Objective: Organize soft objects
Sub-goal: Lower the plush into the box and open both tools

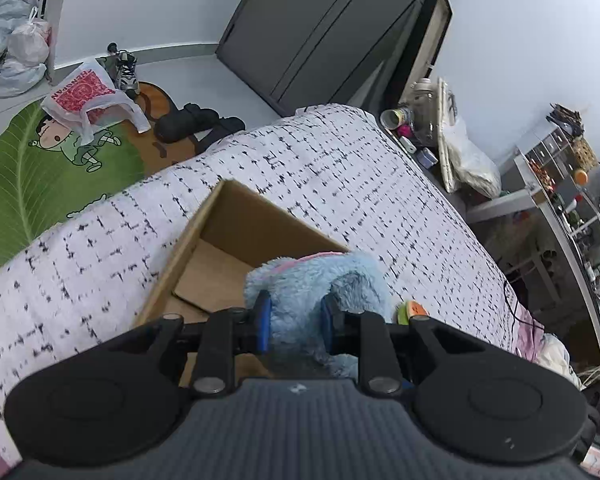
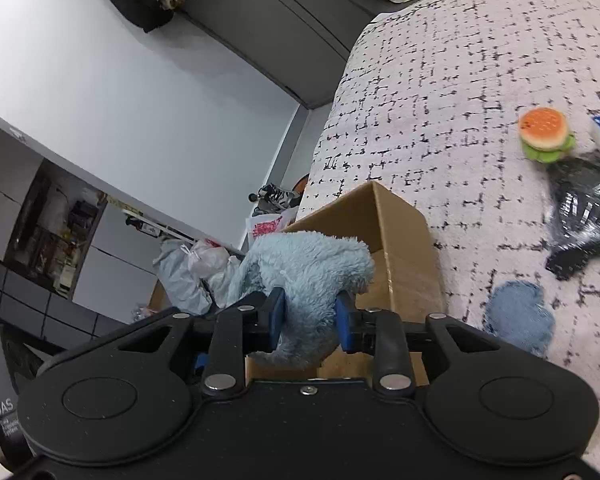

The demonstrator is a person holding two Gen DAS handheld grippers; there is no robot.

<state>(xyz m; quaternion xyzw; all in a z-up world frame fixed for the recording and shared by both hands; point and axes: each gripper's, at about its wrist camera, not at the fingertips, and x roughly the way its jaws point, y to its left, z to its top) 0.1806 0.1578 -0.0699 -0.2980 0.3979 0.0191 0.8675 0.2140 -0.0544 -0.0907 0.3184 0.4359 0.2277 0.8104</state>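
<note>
You have the blue plush toy [image 1: 316, 280] pinched from both sides: your left hand-held gripper [image 1: 296, 318] is closed on one fluffy part of it, and your right hand-held gripper [image 2: 310, 318] is closed on another, the blue pads sunk into the pile. The toy hangs between the two, over the near rim of the open cardboard box [image 1: 236, 236] that sits on the bed [image 1: 340, 168]. The box's floor looks bare in the left view.

Expect the plush to be light, limp and very compressible. It sags wherever you are not holding it, and the long fur gives the pads little to bite on, so a shallow pinch on fur alone could slide off. Take hold deep, around a stuffed lobe or limb, as you seem to have now. Nothing here is fragile, so a firm squeeze should do no harm.

Because it flops, lower it well inside the box walls before letting go, or a trailing part may drape over the cardboard edge.

Other soft things wait on the bed: a small burger toy [image 2: 544, 132], a flat blue fabric piece [image 2: 518, 316] beside the box, and a dark crumpled wrapper [image 2: 584, 208] near the burger.
</note>
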